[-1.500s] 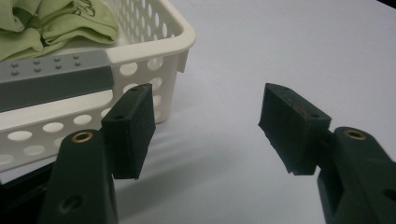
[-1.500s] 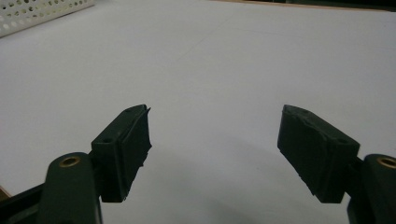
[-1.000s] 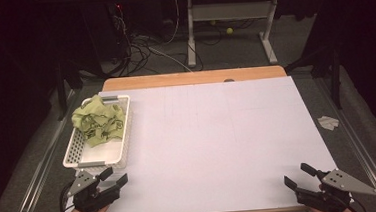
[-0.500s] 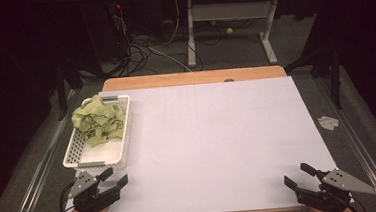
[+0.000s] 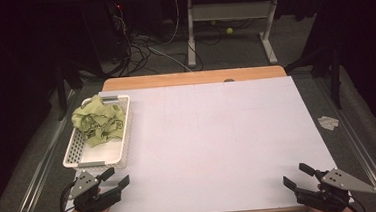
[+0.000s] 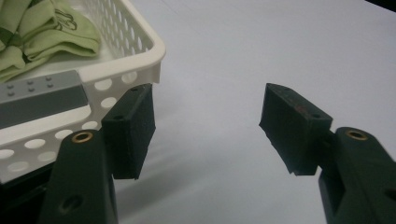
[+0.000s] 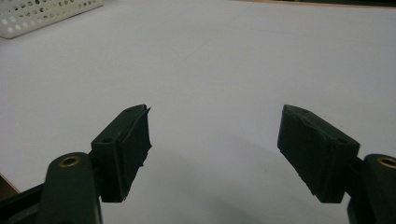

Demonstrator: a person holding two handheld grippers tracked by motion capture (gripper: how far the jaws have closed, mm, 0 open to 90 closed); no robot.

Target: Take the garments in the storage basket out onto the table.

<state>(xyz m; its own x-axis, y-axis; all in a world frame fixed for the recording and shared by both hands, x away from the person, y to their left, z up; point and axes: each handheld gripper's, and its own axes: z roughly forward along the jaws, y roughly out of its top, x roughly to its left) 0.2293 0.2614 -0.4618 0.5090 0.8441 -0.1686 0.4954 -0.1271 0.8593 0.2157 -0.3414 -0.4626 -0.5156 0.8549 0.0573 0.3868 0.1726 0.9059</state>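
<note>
A white perforated basket (image 5: 74, 153) stands at the table's left edge with crumpled green cloth (image 5: 98, 123) piled in its far half. My left gripper (image 5: 117, 176) rests at the near left corner, just in front of the basket, jaws open and empty. In the left gripper view the basket's near corner (image 6: 140, 56) sits right behind the left jaw, with green cloth (image 6: 51, 35) inside, and the left gripper (image 6: 208, 133) holds nothing. My right gripper (image 5: 297, 174) lies at the near right corner, open and empty; in the right gripper view, the right gripper (image 7: 215, 147) has bare white surface between its jaws.
A white sheet (image 5: 218, 134) covers the wooden table (image 5: 194, 78). Beyond the far edge are cables (image 5: 157, 48), a white desk frame (image 5: 230, 18) and a yellow ball (image 5: 229, 31) on the floor. A crumpled paper scrap (image 5: 328, 122) lies off the table's right side.
</note>
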